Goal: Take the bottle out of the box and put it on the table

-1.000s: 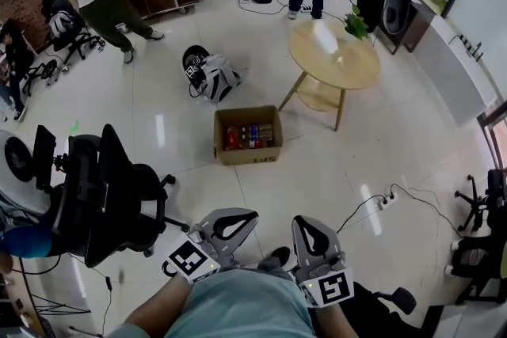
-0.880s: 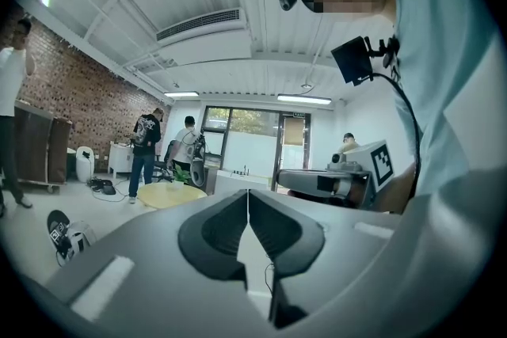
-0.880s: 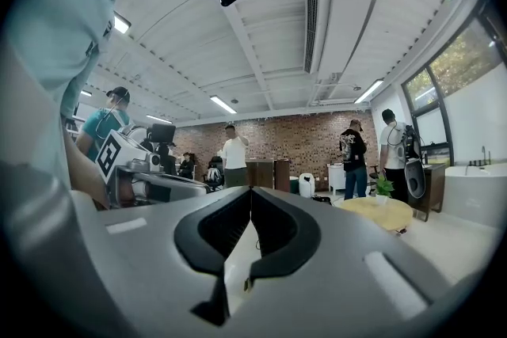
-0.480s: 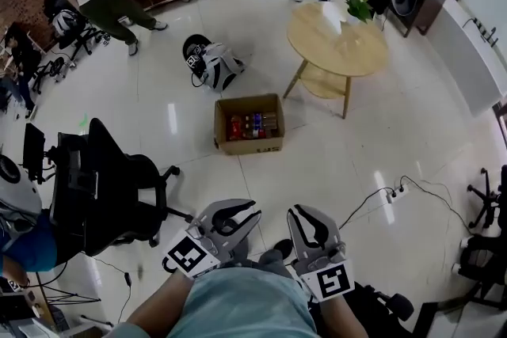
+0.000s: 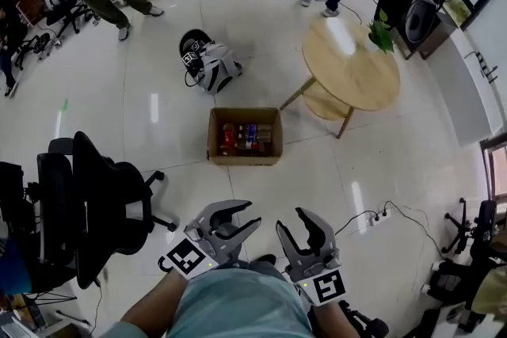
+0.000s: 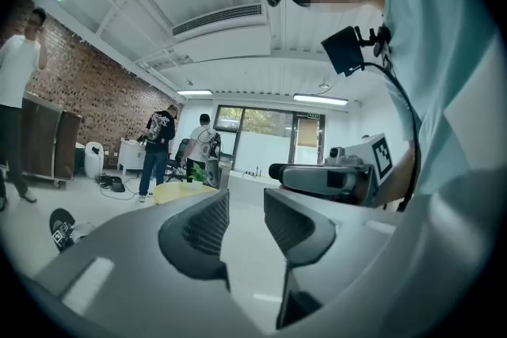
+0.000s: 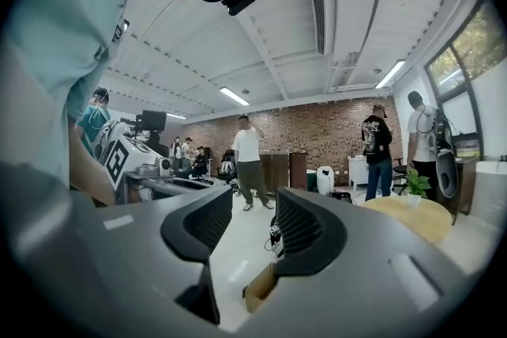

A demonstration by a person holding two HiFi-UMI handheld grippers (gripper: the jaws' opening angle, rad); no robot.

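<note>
Left gripper point(image 5: 250, 214): held low in front of the person's body, pointing level toward the room. Jaws are opening and stand well apart. Nothing is between them; only floor shows through the gap in the left gripper view point(image 6: 245, 206).
Box point(image 5: 242, 159): open cardboard carton on the floor, ahead of both grippers and well apart from them.
Bottles point(image 5: 245, 136): several packed side by side inside the box, none lifted. Which one is meant cannot be told from here.
Right gripper point(image 5: 291, 219): just beside the left one, also level. Jaws are opening, with a moderate gap and nothing gripped. In the right gripper view point(image 7: 253, 206), a corner of the box point(image 7: 260, 289) shows far off through the gap.
Table point(image 5: 356, 67): round wooden top, up and right of the box and near it. A small plant point(image 5: 382, 34) stands at its far edge; most of the top is bare.
Step in hand: approach to the box, judged from the distance left. No grasp has begun.
Next move: close the distance, lower one gripper over the box, set the spread jaws around a single bottle, then clamp.
</note>
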